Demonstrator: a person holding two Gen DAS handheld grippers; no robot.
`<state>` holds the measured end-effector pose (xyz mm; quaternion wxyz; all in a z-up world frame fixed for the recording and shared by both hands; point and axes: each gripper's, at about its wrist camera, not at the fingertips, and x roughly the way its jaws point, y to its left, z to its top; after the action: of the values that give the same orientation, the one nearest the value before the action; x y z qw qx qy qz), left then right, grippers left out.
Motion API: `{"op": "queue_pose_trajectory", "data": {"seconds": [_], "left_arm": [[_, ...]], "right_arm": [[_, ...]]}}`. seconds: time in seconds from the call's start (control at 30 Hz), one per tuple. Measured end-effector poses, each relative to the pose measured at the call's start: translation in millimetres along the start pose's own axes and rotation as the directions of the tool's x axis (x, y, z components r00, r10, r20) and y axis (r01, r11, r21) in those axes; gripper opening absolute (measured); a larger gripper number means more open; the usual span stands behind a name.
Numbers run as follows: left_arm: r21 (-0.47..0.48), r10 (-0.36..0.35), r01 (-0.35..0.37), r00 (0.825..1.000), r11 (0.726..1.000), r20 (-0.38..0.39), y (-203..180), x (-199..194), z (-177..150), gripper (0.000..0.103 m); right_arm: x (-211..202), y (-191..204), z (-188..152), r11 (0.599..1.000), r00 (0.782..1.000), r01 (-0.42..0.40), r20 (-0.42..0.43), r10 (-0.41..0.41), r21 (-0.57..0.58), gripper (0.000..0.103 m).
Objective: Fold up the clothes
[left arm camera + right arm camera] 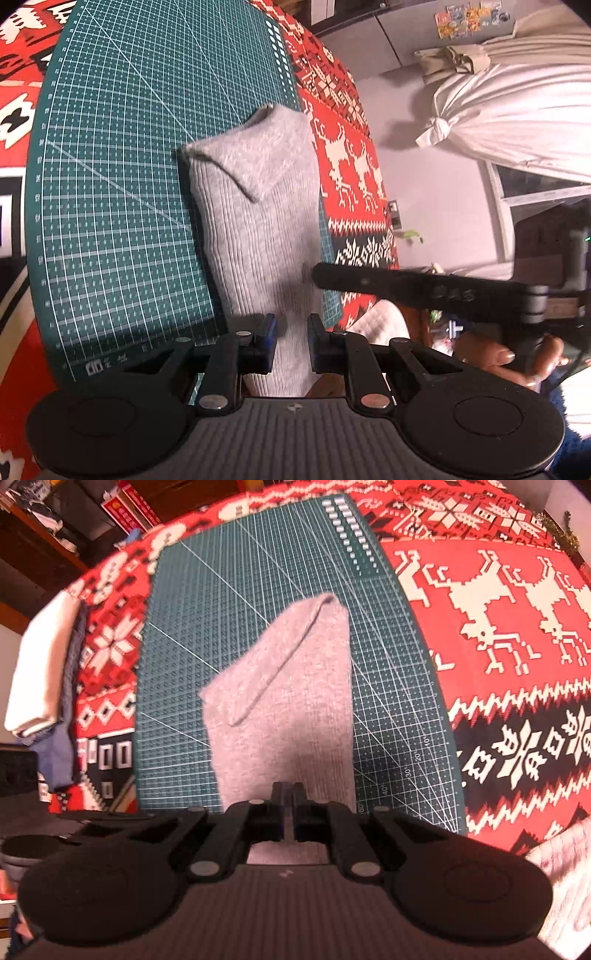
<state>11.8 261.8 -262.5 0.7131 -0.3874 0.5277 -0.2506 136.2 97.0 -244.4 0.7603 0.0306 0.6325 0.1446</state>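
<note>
A grey ribbed sock lies lengthwise on the green cutting mat, its far end folded over in a diagonal flap. My left gripper is open, with the sock's near end running between its blue-padded fingers. From the right, my right gripper reaches in to the sock's right edge, held by a hand. In the right wrist view the sock stretches away over the mat, and the right gripper is shut on its near edge.
A red, white and black patterned tablecloth surrounds the mat. Folded clothes are stacked at the table's left edge. A white knit cloth lies at the near right. Beyond the table hangs a tied white bag.
</note>
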Motion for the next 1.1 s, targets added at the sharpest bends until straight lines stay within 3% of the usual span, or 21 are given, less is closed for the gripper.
{"op": "queue_pose_trajectory", "data": {"seconds": [0.2,0.37,0.57,0.7,0.9,1.1], "left_arm": [[-0.006,-0.009,0.009,1.0,1.0,-0.002,1,4,9,0.016],[-0.012,-0.015,0.015,1.0,1.0,-0.004,3,5,14,0.016],[-0.022,-0.018,0.018,1.0,1.0,-0.001,7,6,19,0.016],[-0.022,-0.018,0.018,1.0,1.0,0.01,9,4,21,0.016],[-0.033,-0.023,0.023,1.0,0.999,0.022,14,0,26,0.016],[-0.047,-0.027,0.028,0.999,0.998,0.026,21,-3,32,0.016]], "right_arm": [[5,-6,5,1.0,1.0,0.01,-0.021,-0.01,0.018,0.005],[-11,-9,24,0.999,0.999,-0.007,0.048,0.005,0.04,0.005],[19,-14,32,0.999,1.0,0.016,0.007,-0.017,0.042,0.005],[16,-11,35,0.999,1.0,0.024,-0.004,-0.023,0.033,0.005],[-1,-19,62,0.998,0.997,0.018,0.075,-0.022,0.055,0.006],[28,-30,75,0.997,0.998,0.025,0.048,-0.029,0.069,0.006]]}}
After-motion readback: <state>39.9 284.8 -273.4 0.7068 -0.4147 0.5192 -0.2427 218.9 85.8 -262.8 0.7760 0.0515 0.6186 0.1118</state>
